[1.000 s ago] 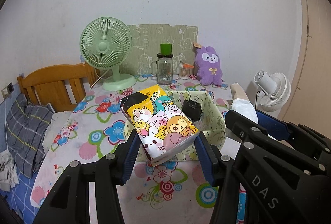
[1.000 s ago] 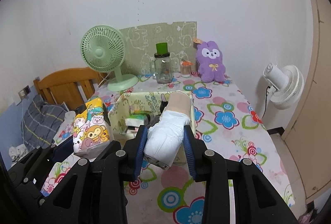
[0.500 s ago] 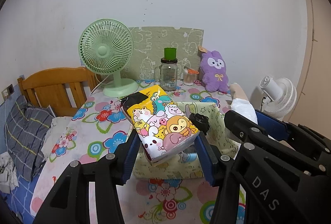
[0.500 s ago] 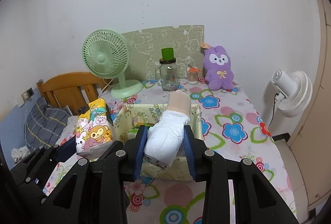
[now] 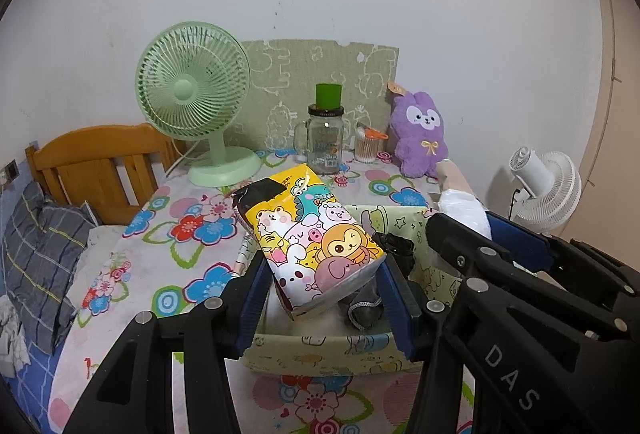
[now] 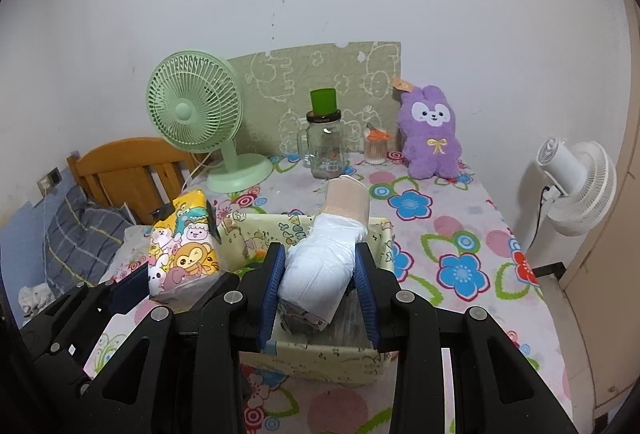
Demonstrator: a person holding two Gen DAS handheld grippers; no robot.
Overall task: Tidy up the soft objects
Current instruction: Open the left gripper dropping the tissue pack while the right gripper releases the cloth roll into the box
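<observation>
Both of my tongs have come forward over the storage box [image 5: 328, 344] since a moment ago, its near rim now right under them. My left tongs [image 5: 320, 304] are clamped on the cartoon tissue pack [image 5: 316, 240], held above the box's left half. My right tongs [image 6: 320, 288] are clamped on the white wrapped roll [image 6: 320, 266], tilted over the box's middle. Behind on the flowered desk [image 6: 460, 234] stand the green fan [image 5: 196, 105], glass jar [image 5: 325, 137] and purple plush [image 5: 422, 131].

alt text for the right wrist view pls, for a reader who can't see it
The right gripper grips a white wrapped roll over a pale yellow-green storage box on a floral tablecloth. At left, the left gripper holds a cartoon-print tissue pack.
</observation>
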